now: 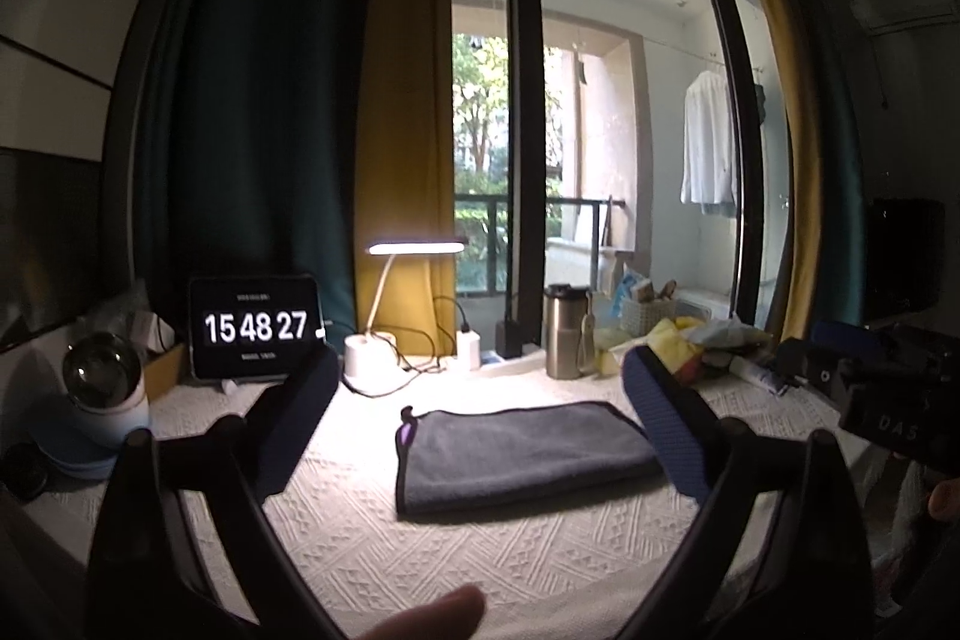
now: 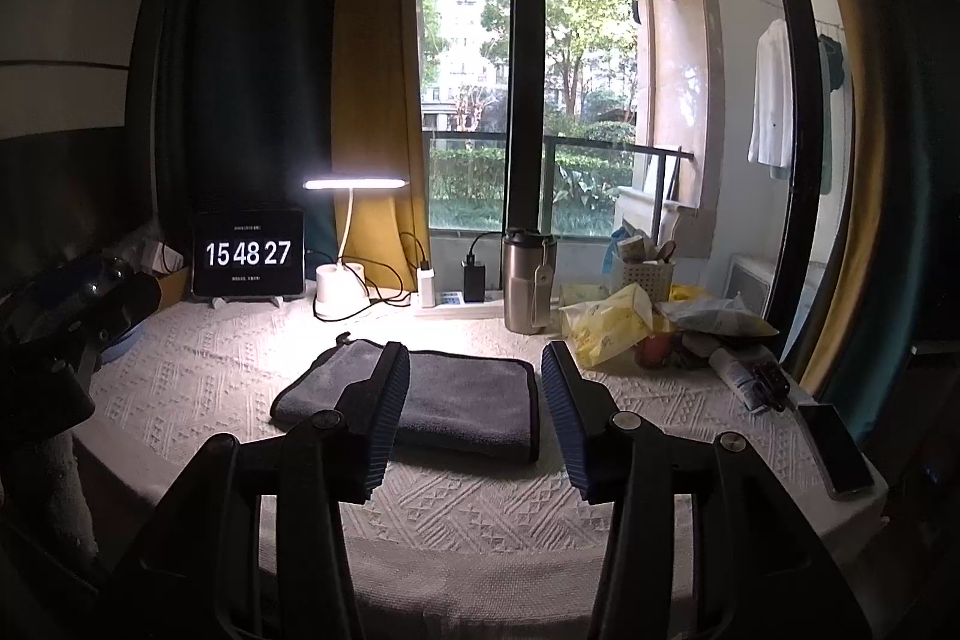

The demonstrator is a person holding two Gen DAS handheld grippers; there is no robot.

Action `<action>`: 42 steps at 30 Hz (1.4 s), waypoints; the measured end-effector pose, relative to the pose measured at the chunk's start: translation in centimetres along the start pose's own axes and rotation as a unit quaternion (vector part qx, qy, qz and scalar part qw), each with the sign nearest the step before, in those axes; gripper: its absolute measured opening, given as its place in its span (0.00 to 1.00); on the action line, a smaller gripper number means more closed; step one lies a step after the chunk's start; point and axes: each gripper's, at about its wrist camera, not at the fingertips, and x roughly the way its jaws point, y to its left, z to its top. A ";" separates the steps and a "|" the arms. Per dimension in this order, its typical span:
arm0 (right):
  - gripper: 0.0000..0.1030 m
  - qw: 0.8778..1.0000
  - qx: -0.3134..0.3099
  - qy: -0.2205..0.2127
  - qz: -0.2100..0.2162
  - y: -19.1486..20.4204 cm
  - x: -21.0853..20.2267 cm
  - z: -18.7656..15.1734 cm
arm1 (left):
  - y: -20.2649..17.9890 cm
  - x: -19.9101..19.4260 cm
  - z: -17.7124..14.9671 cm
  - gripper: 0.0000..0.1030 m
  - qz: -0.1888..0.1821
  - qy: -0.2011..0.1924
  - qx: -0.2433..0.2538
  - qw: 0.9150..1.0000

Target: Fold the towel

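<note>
Grey towel [image 1: 522,451] lies already folded, flat on the white-clothed table [image 1: 420,550]. Left gripper [image 1: 480,400] and right gripper [image 2: 474,400] both hover above it, jaws spread, holding nothing. For another fold: pinch both layers at matching corners, lift evenly, align edges.
</note>
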 end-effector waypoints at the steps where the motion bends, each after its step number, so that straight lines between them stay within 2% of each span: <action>1: 0.48 1.000 0.000 -0.003 -0.001 0.0 -0.3 0.1 | 0.0 -0.3 0.2 0.95 0.002 -0.006 0.000 1.000; 11: 0.64 0.999 0.001 -0.039 -0.014 -0.4 -3.3 1.0 | -0.5 -2.3 1.5 0.96 0.011 -0.052 0.007 0.999; 19: 0.64 0.999 0.006 -0.046 -0.017 -0.8 -3.7 0.9 | -1.2 -3.1 1.9 0.96 -0.002 -0.067 0.013 0.998; 42: 0.64 0.999 0.007 -0.040 -0.015 -0.6 -3.4 0.6 | -1.6 -2.6 1.6 0.96 -0.011 -0.056 0.011 0.998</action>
